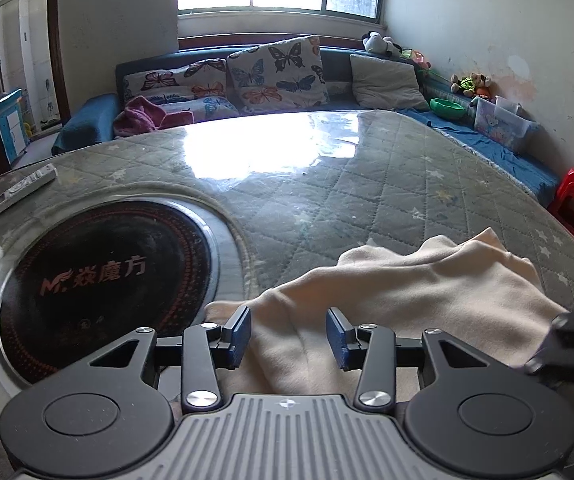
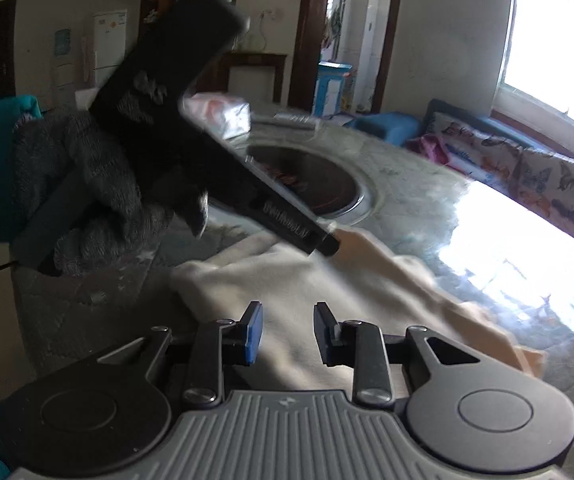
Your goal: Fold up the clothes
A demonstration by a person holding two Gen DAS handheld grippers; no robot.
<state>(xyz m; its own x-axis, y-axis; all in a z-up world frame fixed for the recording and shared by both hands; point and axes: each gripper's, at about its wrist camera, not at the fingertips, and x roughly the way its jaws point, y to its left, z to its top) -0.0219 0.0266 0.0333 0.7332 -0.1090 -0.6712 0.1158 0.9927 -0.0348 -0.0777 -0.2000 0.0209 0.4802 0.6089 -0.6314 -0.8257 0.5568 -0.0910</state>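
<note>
Both tongs are gaping: your left tongs and right tongs are hovering wide open, gripping nothing, over the cream garment. It's lying rumpled by the near edge of the worktop, right of the round black hob. It looks soft, light and floppy; go for a hem or corner. The glossy cover is throwing window glare, so expect sliding. A butterfly-cushioned sofa is lining the far wall.
</note>
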